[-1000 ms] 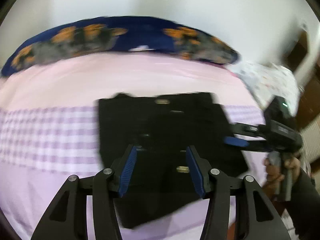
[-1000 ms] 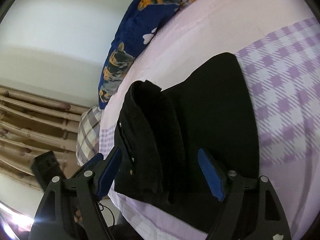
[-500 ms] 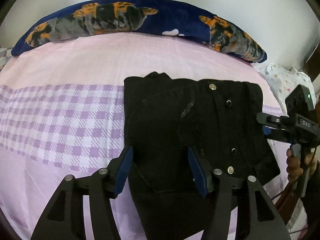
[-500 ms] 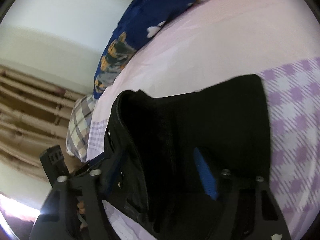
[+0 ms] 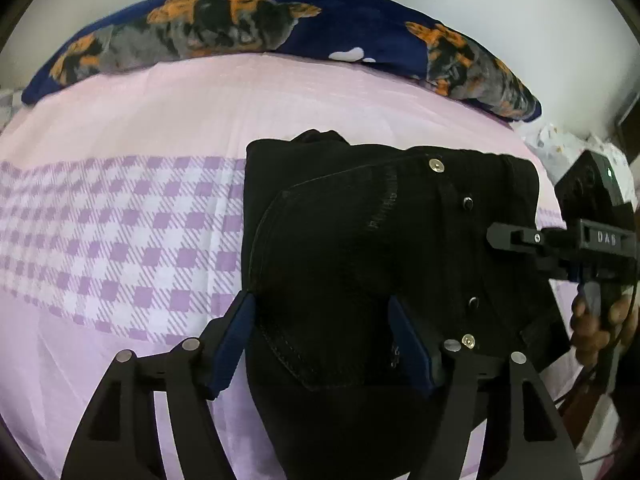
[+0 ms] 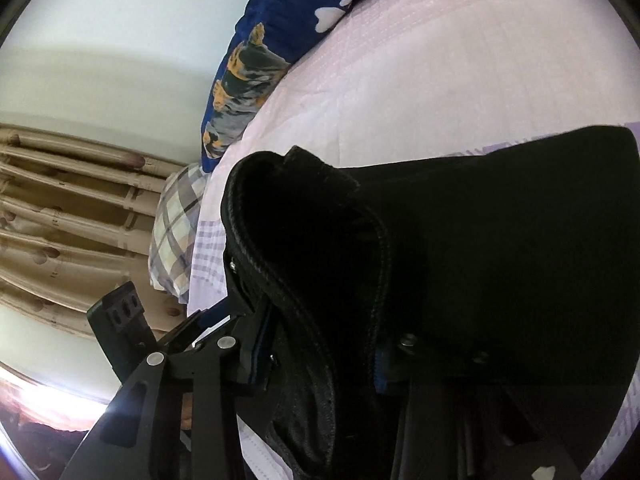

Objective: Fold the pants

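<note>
The black pants [image 5: 380, 248] lie folded in a thick stack on the pink and purple-check bed sheet [image 5: 120, 220]. My left gripper [image 5: 322, 340] is open, its blue-padded fingers astride the near edge of the stack. My right gripper [image 6: 316, 356] has narrowed around the waistband end of the pants [image 6: 440, 248]; its left pad [image 6: 260, 352] presses the fabric and the right pad is mostly hidden under cloth. The right gripper also shows in the left wrist view [image 5: 516, 236] at the stack's right edge.
A navy pillow with orange dog print [image 5: 280, 28] lies along the far edge of the bed by the white wall. A plaid pillow [image 6: 176, 224] and beige curtains [image 6: 72, 216] are on the left side. The left gripper's body [image 6: 120, 320] shows beyond the pants.
Both grippers have moved in over the pants. The right gripper's jaws have narrowed from wide open onto the waistband end. The left gripper stays open and has come closer to the stack.
</note>
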